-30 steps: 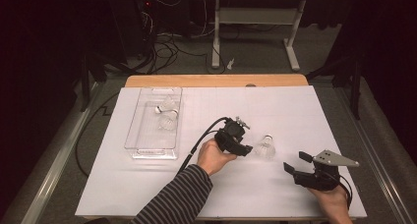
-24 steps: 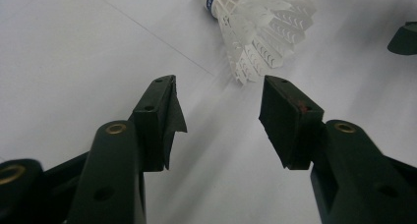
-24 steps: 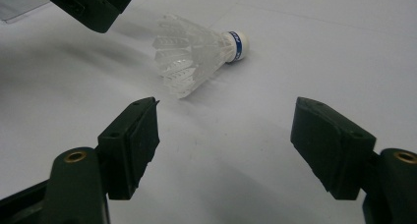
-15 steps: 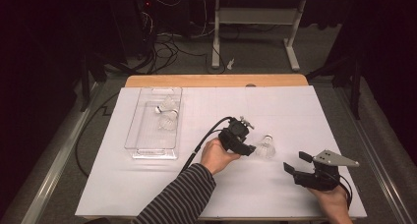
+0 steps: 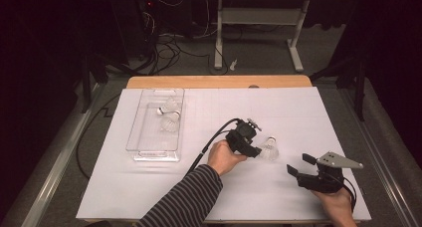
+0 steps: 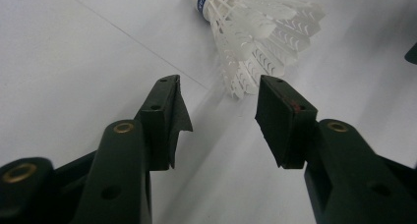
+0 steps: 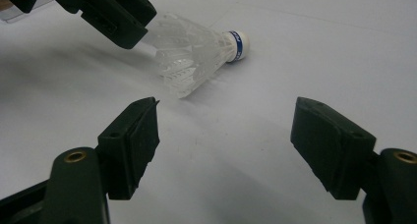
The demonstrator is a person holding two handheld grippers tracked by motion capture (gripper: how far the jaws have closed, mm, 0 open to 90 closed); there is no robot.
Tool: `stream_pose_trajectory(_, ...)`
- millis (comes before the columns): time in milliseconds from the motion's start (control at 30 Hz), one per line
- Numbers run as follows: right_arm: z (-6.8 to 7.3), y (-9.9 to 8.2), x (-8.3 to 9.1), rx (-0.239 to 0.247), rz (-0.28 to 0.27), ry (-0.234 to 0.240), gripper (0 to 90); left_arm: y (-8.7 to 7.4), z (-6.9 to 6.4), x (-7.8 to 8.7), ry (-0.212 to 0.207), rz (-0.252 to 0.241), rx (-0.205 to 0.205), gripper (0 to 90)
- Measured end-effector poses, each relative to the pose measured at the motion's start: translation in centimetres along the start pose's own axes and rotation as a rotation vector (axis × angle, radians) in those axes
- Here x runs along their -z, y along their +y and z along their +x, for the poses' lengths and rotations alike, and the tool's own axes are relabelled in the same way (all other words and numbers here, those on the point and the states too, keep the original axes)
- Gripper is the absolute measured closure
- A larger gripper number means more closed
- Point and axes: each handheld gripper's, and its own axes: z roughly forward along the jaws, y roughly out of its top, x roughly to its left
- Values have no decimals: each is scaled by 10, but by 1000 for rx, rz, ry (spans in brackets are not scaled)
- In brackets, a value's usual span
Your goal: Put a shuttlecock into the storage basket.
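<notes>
High view, left to right: a clear tray (image 5: pixel 155 132) with two shuttlecocks, then the left gripper (image 5: pixel 251 148), its jaws apart and just closing, nothing gripped, tips at the feathers of the shuttlecock (image 5: pixel 268 147) lying on the white sheet (image 5: pixel 149 187); the right gripper (image 5: pixel 297 165) rests wide open nearby.

Dark room, grey floor (image 5: pixel 189 62), tangled cables (image 5: pixel 171 43), white desk frame (image 5: pixel 259 18) behind

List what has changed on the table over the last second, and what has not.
The left gripper has edged right toward the loose shuttlecock, its jaws just closing somewhat; they stand open just short of the feather skirt, gripping nothing. The shuttlecock lies where it did. The right gripper rests open in place, and the two shuttlecocks in the clear tray are unmoved.
</notes>
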Motion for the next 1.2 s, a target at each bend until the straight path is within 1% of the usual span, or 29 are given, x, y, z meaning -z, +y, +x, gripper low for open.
stream_pose_trajectory(300,0,0,0,1,-1,1,272,0,-2,-10,5,15,6,573)
stream_pose_trajectory(600,0,0,0,4,0,3,272,0,1,-19,14,17,50,629)
stream_pose_trajectory(767,0,0,0,4,0,3,272,1,2,-22,21,9,64,666)
stream_pose_trajectory(933,0,0,0,4,-1,3,272,1,4,-25,17,14,86,706)
stream_pose_trajectory(1200,0,0,0,5,0,4,272,0,4,-27,15,15,88,785)
